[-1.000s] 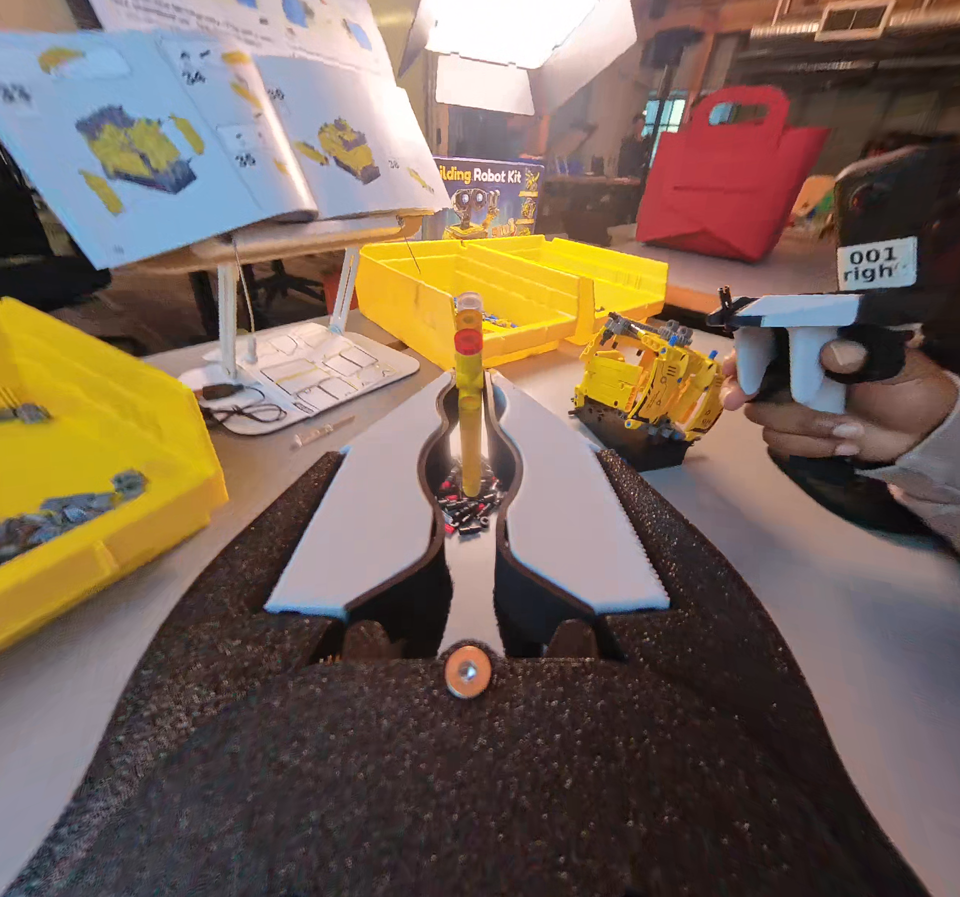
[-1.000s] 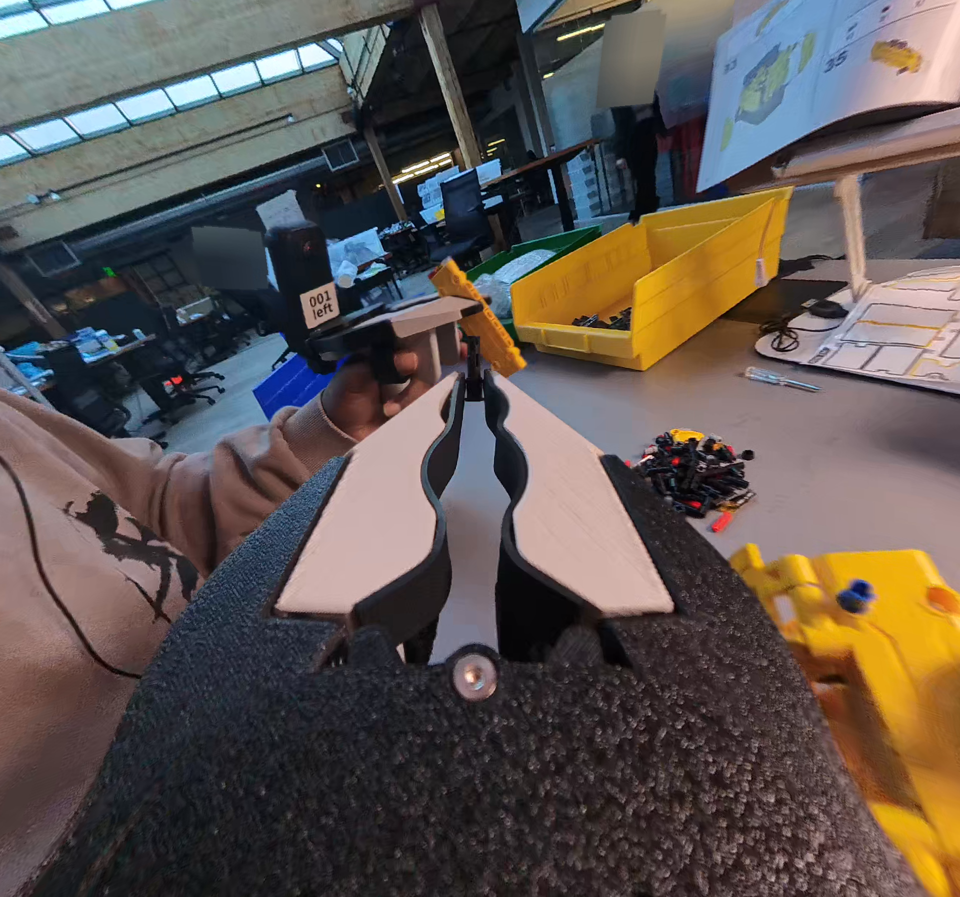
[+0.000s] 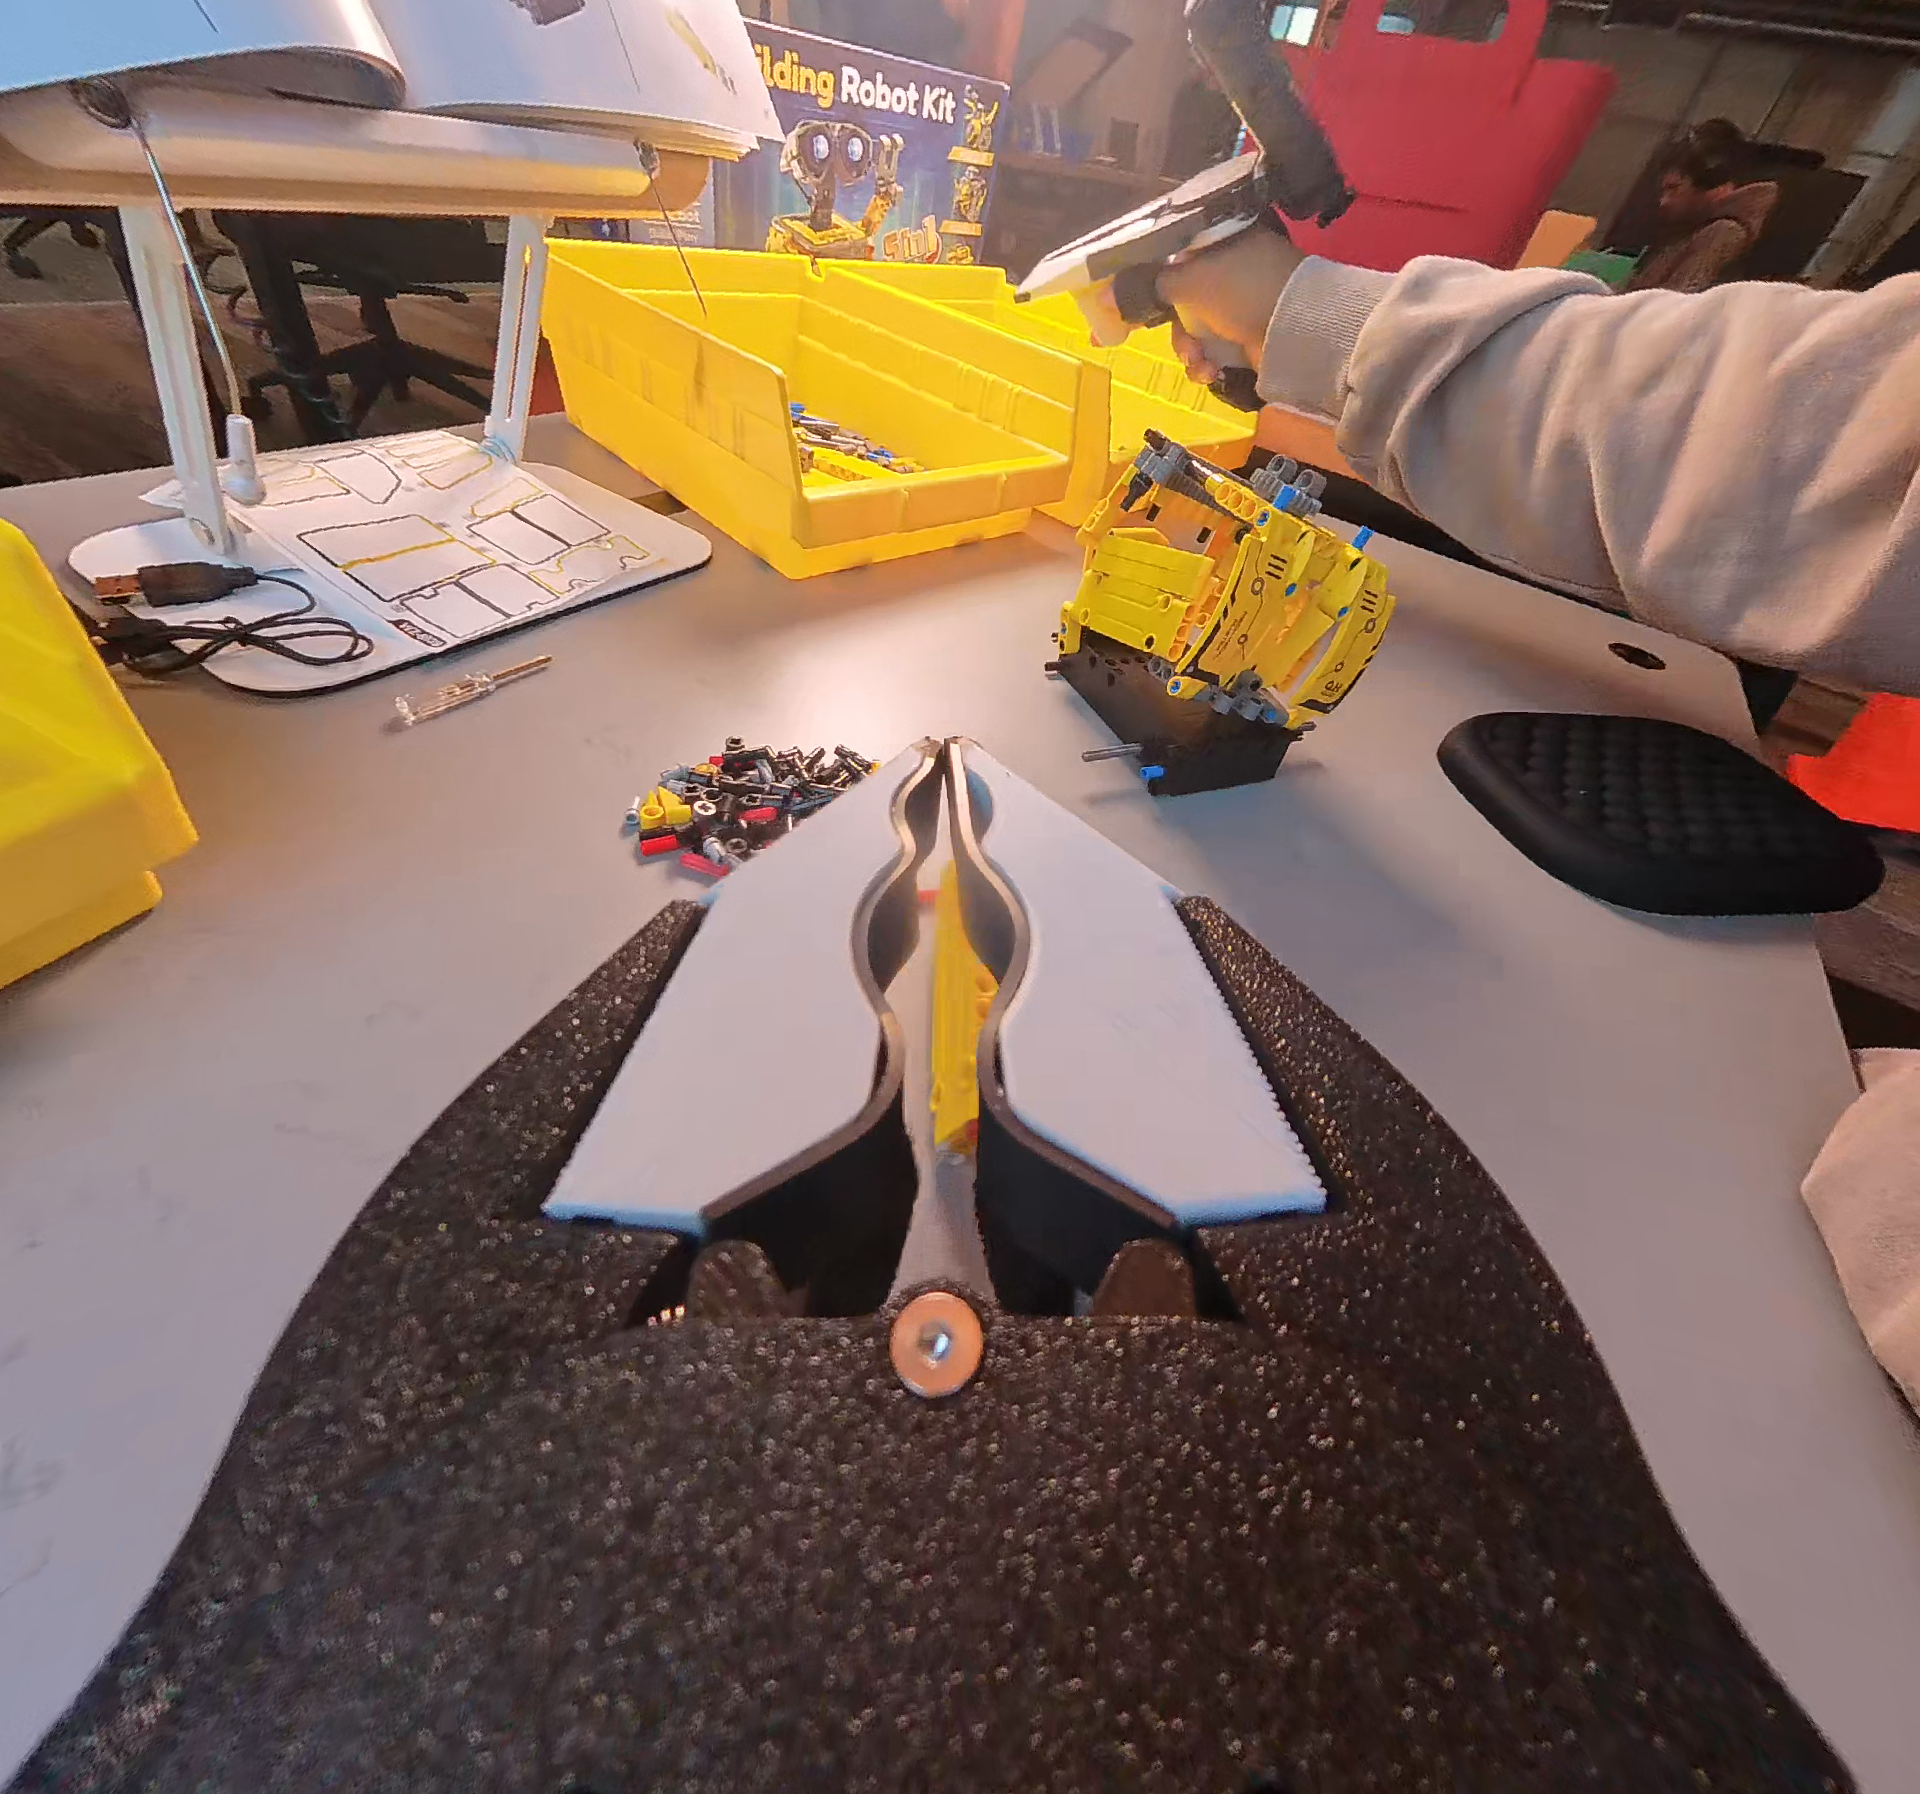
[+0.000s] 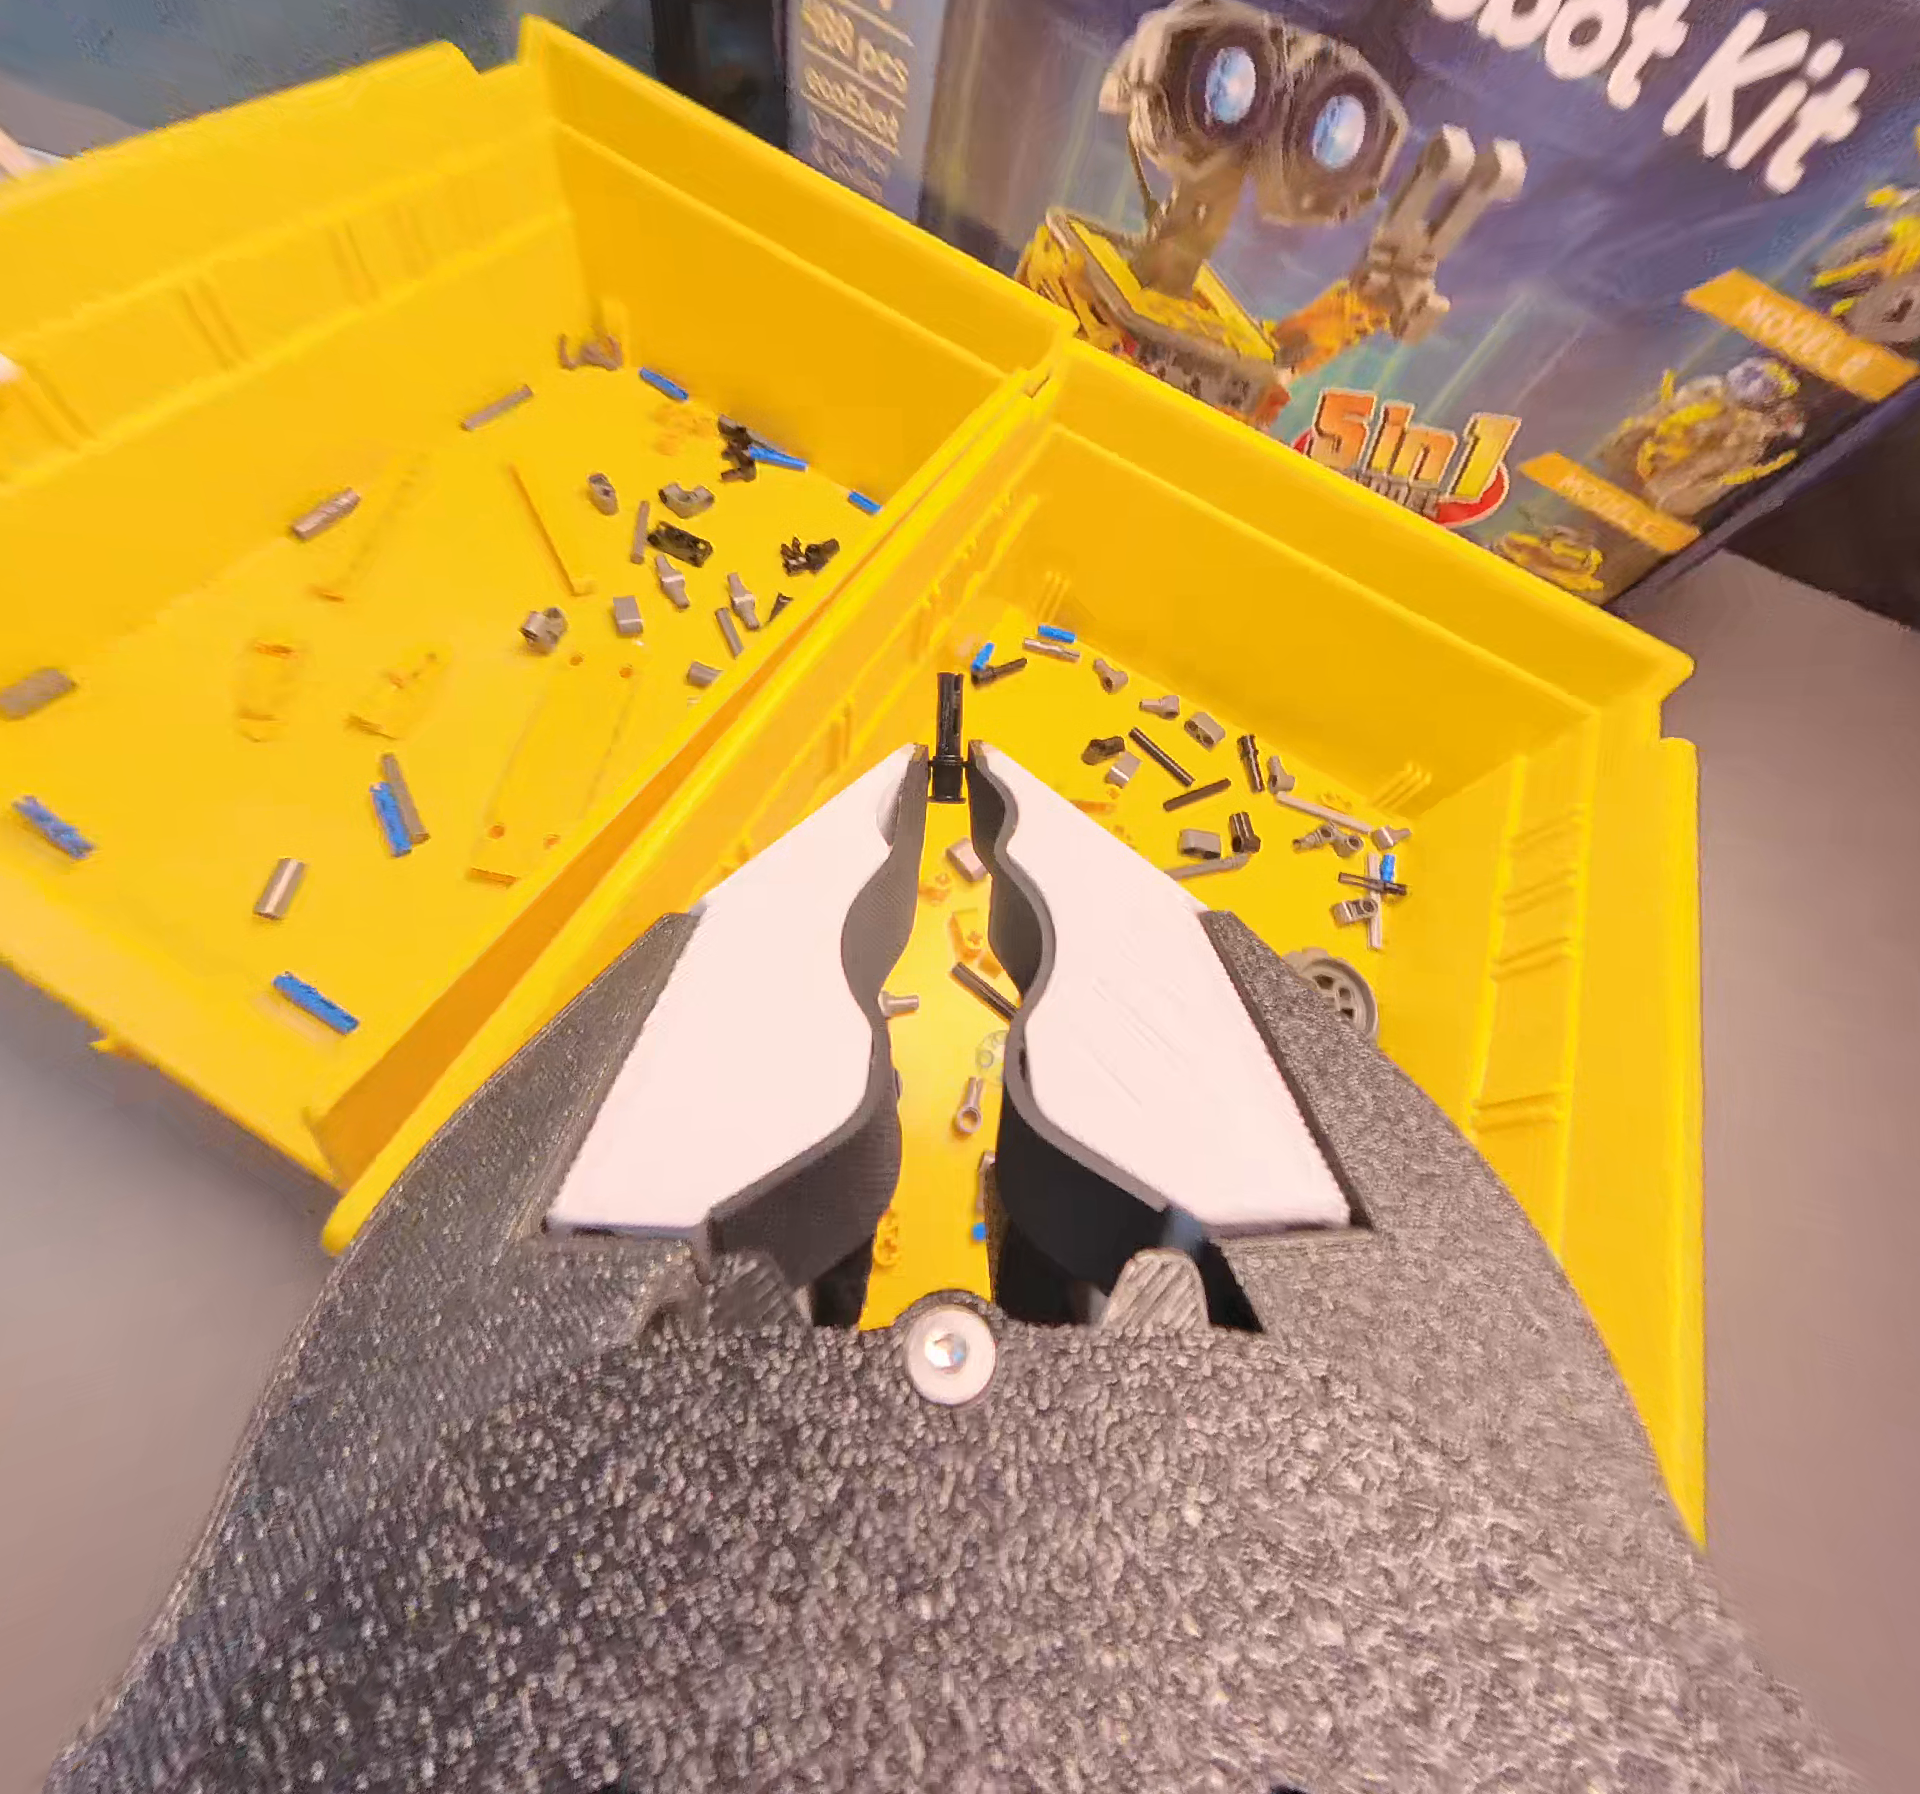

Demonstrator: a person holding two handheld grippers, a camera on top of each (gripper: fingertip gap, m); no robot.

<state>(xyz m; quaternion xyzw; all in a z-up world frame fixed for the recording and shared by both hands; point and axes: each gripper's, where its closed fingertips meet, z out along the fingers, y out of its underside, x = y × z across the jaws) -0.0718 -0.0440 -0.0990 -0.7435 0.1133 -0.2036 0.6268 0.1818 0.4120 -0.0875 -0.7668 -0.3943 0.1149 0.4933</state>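
Note:
My left gripper point(image 3: 940, 747) is low over the grey table, its tips closed together with nothing between them. A yellow beam point(image 3: 954, 1017) with a red pin shows through the gap behind the tips. It seems to lie under the fingers, and I cannot tell if it touches them. A pile of small parts point(image 3: 748, 799) lies just left of the tips. My right gripper point(image 4: 945, 773) is shut on a black pin point(image 4: 948, 716) above the right yellow bin point(image 4: 1558, 913). It also shows in the left wrist view point(image 3: 1029, 290), held by a hand in a grey sleeve.
A half-built yellow model point(image 3: 1226, 601) stands on the table to the right. A second yellow bin point(image 4: 779, 217) holds loose parts, with the kit box point(image 4: 1455, 186) behind. A manual on a stand point(image 3: 364, 9), a cable point(image 3: 208, 601), another bin point(image 3: 62, 757) and a black pad point(image 3: 1642, 809) surround it. The gap from one gripper's tips to the other's is roughly 55 cm. From the left gripper's tips to the half-built yellow model point(image 3: 1226, 601) is close to 20 cm.
My left gripper came down toward the table and its tips closed; the beam no longer stands up between them. My right gripper swung away with the black pin to over the bins.

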